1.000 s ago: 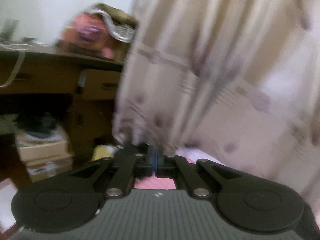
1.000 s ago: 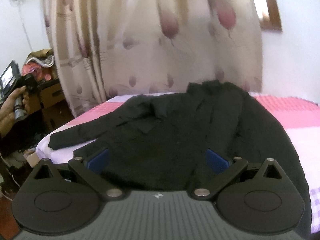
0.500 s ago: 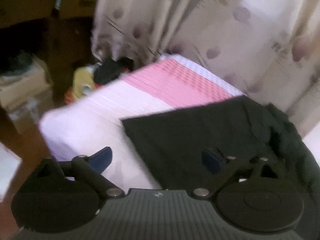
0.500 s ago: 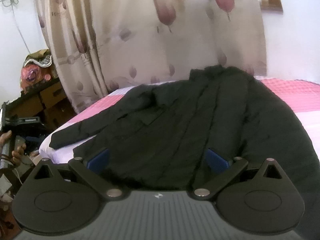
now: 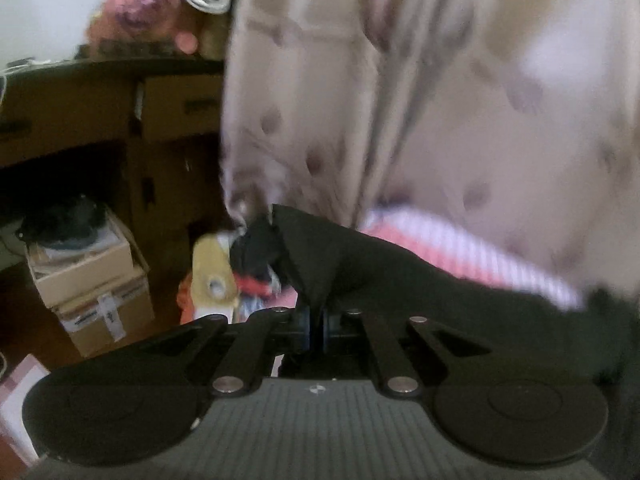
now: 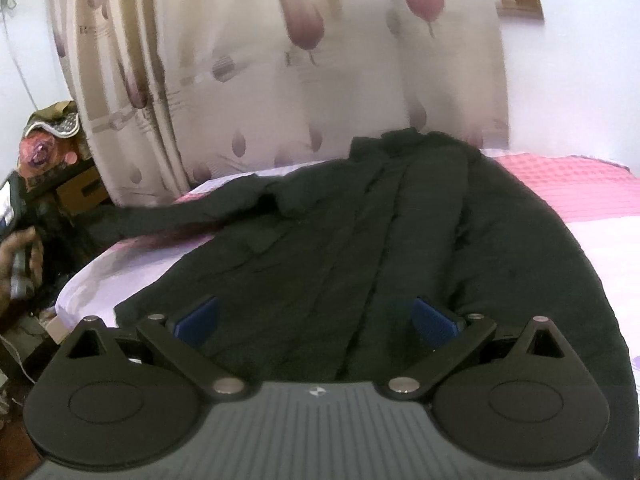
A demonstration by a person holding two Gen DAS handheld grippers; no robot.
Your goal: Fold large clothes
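The left gripper [image 5: 315, 330] has its fingers pinched together on the sleeve end [image 5: 316, 248] of a black jacket [image 6: 360, 248]. The right gripper [image 6: 316, 318] hovers with fingers spread wide over the jacket's lower hem. The jacket lies flat on a pink and white bed [image 6: 580, 192], before a patterned curtain [image 6: 280, 80].

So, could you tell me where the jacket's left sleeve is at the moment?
In the left wrist view the sleeve is pinched in the left gripper, lifted off the bed near the curtain; in the right wrist view it stretches off the bed's left edge.
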